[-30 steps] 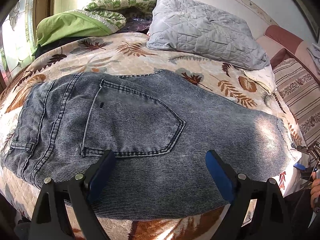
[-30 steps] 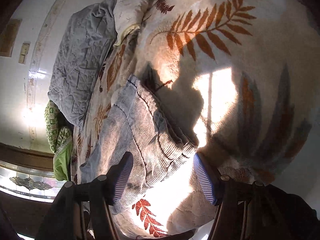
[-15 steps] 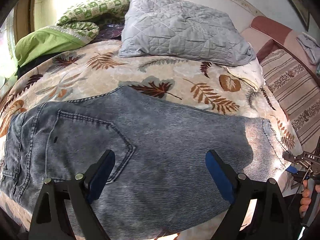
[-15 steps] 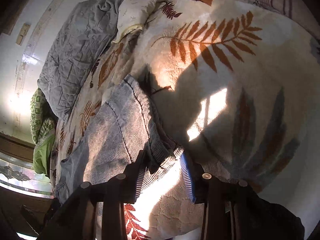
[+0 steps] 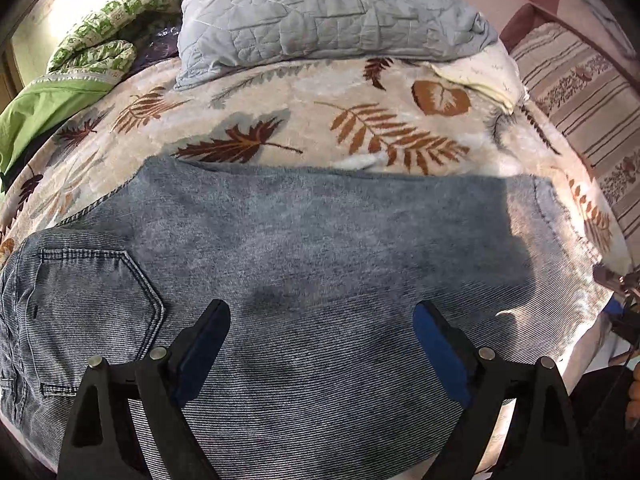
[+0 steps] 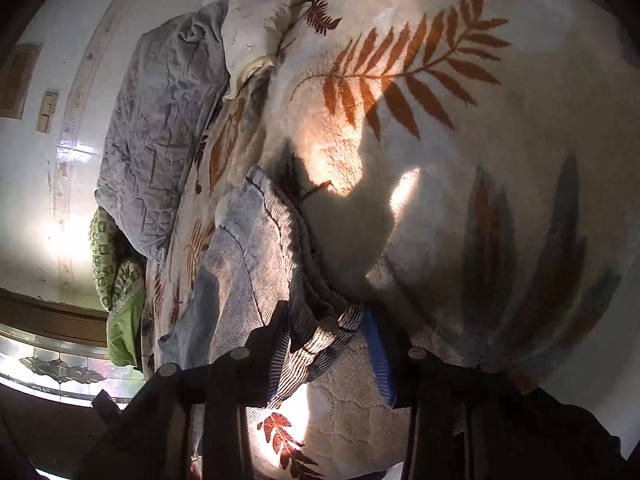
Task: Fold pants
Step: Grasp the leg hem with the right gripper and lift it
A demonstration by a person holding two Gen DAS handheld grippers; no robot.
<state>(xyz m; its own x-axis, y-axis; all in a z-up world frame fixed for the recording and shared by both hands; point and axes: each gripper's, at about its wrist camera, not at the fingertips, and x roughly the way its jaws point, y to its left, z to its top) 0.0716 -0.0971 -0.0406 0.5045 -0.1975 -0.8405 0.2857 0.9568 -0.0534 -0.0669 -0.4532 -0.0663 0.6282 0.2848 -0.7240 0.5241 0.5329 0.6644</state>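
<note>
Blue-grey jeans (image 5: 320,240) lie flat across a leaf-patterned blanket (image 5: 360,128), with a back pocket (image 5: 92,300) at the left and the leg hem at the right. My left gripper (image 5: 320,320) hovers open over the middle of the leg, nothing between its blue pads. My right gripper (image 6: 326,340) sits at the bed's edge with its jaws closing around the bunched hem of the jeans (image 6: 248,248); the hem corner (image 6: 320,340) lies between the pads. The right gripper (image 5: 616,292) also shows at the far right of the left wrist view.
A grey quilted pillow (image 5: 320,8) and green bedding (image 5: 40,108) lie at the far side of the bed. A striped cushion (image 5: 580,80) is at the right. A person's hand (image 5: 634,400) shows at the right edge. Sunlight and shadows fall over the blanket (image 6: 440,160).
The left gripper has slid to the right along the jeans, so the pocket now sits at the left edge. The right gripper's jaws have narrowed around the hem.
</note>
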